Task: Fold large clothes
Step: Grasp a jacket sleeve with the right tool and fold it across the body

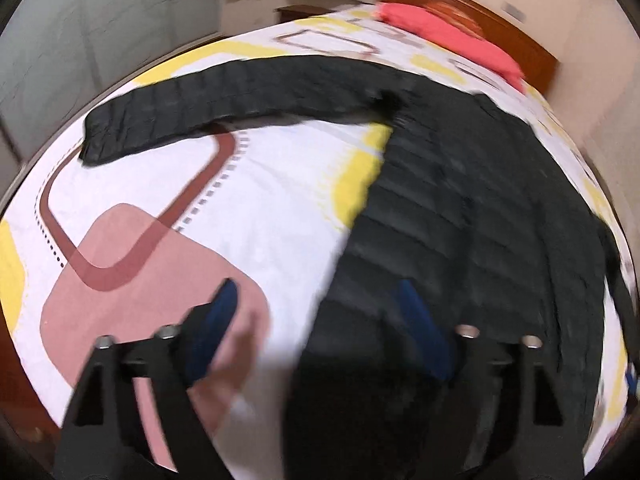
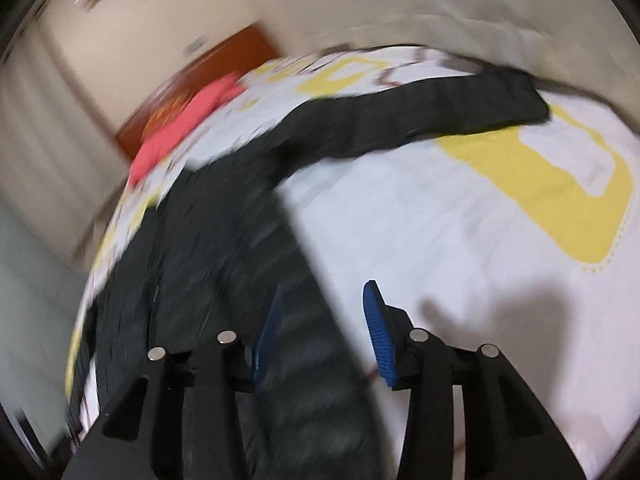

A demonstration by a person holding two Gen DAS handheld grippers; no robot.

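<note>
Garment: black quilted puffer jacket (image 1: 460,200), spread flat on the bed, one sleeve (image 1: 224,96) stretched sideways.
Bed cover: white sheet with yellow, pink and brown shapes (image 1: 272,184).
Pillow: coral-red cloth pillow (image 1: 448,40) by the wooden headboard (image 1: 500,24).
Left gripper (image 1: 316,304): blue pads wide apart, straddling the jacket's side edge, gripping nothing.
Right gripper (image 2: 324,320): gap narrower, jacket edge between pads; contact unclear through blur.

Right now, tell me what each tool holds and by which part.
Nothing is held. The left tool and right tool each straddle a side edge of the black jacket, pads apart, no fabric pinched.
</note>
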